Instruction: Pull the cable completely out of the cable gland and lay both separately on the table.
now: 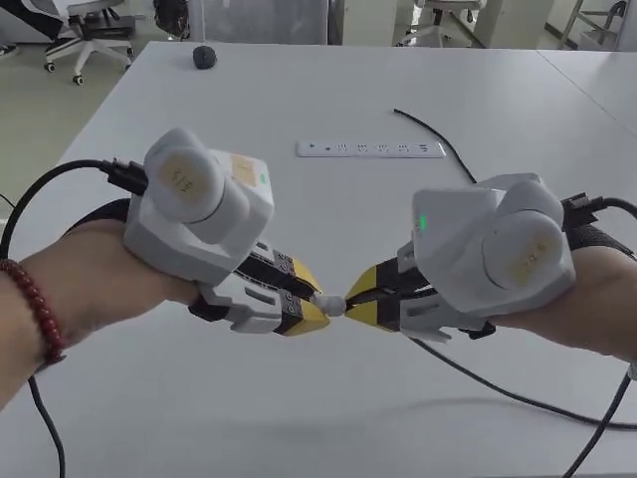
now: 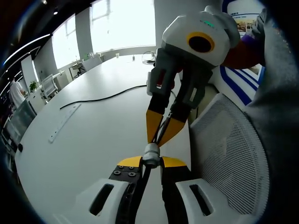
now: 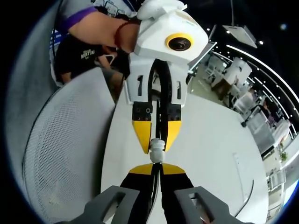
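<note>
A small white cable gland [image 1: 331, 304] hangs above the white table [image 1: 328, 219], between the two grippers, which meet tip to tip. My left gripper [image 1: 317, 307] comes from the left and is shut on the gland [image 2: 151, 154]. My right gripper [image 1: 350, 303] comes from the right and is shut on the black cable [image 2: 163, 132] right beside the gland. In the right gripper view the gland [image 3: 157, 151] sits between the left gripper's yellow fingertips [image 3: 141, 135], and the cable [image 3: 156, 186] runs down between my right gripper's [image 3: 157, 169] own jaws. The cable still passes through the gland.
A white power strip [image 1: 370, 149] lies mid-table, and its black lead [image 1: 438, 134] curves off to the right. A dark round object [image 1: 204, 57] sits at the far end. A black cable [image 1: 498, 393] trails over the table under the right hand. A mesh chair [image 2: 229, 154] stands beside the table.
</note>
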A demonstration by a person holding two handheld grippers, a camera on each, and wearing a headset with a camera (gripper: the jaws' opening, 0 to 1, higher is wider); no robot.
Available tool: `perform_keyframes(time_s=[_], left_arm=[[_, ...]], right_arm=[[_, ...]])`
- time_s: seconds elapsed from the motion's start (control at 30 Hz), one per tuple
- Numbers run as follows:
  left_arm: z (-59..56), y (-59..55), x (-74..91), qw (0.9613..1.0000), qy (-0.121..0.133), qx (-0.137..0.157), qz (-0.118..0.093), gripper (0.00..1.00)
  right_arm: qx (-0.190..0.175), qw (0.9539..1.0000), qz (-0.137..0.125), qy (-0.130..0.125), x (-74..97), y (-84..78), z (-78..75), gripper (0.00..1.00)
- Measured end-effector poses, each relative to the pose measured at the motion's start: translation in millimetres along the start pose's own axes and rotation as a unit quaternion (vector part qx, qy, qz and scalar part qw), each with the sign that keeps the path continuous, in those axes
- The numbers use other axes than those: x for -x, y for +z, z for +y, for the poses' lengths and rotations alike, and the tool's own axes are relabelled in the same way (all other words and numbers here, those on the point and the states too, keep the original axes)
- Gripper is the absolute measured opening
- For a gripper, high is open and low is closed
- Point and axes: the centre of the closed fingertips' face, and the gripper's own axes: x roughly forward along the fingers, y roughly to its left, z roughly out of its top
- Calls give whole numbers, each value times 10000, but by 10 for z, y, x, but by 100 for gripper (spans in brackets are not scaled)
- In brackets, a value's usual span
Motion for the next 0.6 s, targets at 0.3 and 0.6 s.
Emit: perform_keyframes(time_s=[0.3,0.6], left_arm=[[5,6,-2,10000,-1,-12,-8,15],[25,-9,15,10000,39,-42,-1,15]], right_arm=[[43,9999,94,-11,33,-61,-9,0],[-20,9996,264,-76,102,-252,-37,0]])
